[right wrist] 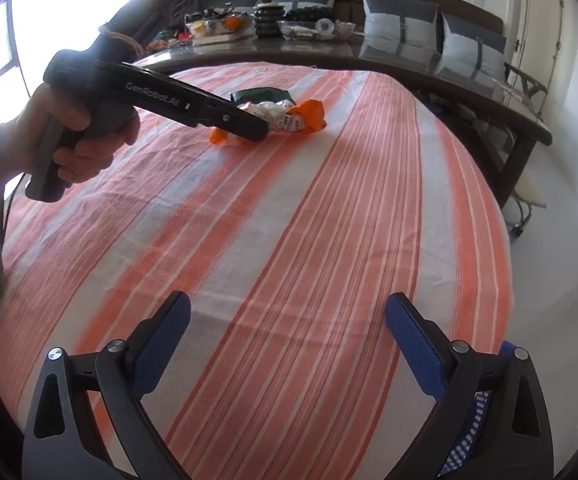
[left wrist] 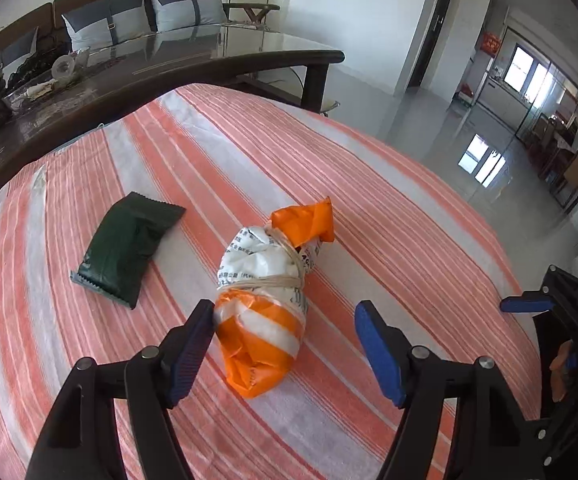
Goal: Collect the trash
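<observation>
— Black handle reads "GenRobot.AI"; the left hand (right wrist: 77, 136) grips it, tilted down.
— Jaws?
— Left gripper (left wrist: 285, 332) gapes around the orange-white tied bundle (left wrist: 267, 304) on the striped cloth (left wrist: 389, 220). Right gripper (right wrist: 289, 320) gapes, empty. Green packet (left wrist: 127, 250) lies beside the bundle.

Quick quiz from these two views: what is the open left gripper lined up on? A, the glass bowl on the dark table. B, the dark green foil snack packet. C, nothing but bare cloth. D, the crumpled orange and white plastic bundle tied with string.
D: the left gripper stands open with the crumpled orange and white plastic bundle tied with string between its fingers, while the dark green foil snack packet lies apart to its left on the striped cloth.
</observation>
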`<state>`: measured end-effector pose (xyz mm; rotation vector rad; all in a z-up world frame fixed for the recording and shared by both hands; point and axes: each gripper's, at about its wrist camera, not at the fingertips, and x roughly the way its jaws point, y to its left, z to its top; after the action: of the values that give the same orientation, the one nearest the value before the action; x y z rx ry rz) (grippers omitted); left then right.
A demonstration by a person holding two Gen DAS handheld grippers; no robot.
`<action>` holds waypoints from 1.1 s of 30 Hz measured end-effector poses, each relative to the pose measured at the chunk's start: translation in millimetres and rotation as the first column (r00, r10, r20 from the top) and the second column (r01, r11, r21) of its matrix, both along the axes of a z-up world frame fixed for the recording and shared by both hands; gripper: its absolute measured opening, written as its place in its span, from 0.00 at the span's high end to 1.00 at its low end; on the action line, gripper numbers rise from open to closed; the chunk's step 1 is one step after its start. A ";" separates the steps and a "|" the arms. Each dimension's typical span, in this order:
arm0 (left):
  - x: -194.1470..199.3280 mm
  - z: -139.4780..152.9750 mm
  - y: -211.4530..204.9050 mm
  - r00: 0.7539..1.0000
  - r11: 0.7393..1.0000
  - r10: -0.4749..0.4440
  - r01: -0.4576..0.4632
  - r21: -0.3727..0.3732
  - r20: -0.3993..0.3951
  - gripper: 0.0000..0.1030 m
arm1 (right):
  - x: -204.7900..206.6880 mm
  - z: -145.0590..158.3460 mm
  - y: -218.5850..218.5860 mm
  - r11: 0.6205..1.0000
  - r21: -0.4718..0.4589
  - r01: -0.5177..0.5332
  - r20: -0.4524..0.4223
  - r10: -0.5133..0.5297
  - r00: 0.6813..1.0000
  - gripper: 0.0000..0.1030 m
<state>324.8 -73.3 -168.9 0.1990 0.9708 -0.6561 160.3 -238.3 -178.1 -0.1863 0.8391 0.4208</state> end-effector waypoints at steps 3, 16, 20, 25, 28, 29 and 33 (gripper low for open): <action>-0.7 -5.4 -7.5 1.000 0.999 -0.011 0.010 0.046 0.022 0.29 | -1.7 -0.8 -0.2 1.000 -0.006 -0.002 0.001 0.002 1.000 0.05; -3.8 0.5 9.7 0.998 0.996 0.067 -0.066 -0.067 0.012 0.57 | 1.7 0.6 -6.0 1.000 0.017 0.016 -0.006 -0.015 1.000 0.05; -40.2 15.6 50.3 0.977 0.976 0.210 -0.206 -0.067 0.048 0.57 | 3.5 0.4 -11.4 0.999 0.022 0.032 -0.014 -0.032 0.999 0.05; -73.9 26.5 120.8 0.879 0.884 0.464 -0.467 -0.004 0.107 0.56 | 16.0 3.0 -14.0 0.996 0.039 0.083 -0.049 -0.081 0.995 0.04; -79.2 22.9 146.6 0.820 0.827 0.549 -0.561 0.043 0.161 0.56 | 35.7 9.8 -2.8 0.989 0.079 0.122 -0.083 -0.115 0.990 0.04; -78.9 19.6 153.1 0.809 0.814 0.566 -0.579 0.045 0.159 0.56 | 43.9 11.1 3.0 0.986 0.092 0.136 -0.100 -0.127 0.987 0.05; -81.2 2.0 174.0 0.763 0.767 0.630 -0.641 0.041 0.144 0.56 | 93.2 11.5 35.7 0.968 0.167 0.187 -0.205 -0.151 0.967 0.06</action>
<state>243.6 100.8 -166.9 -0.0245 0.8754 0.0341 253.4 -202.6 -166.6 0.0999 0.9909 0.3564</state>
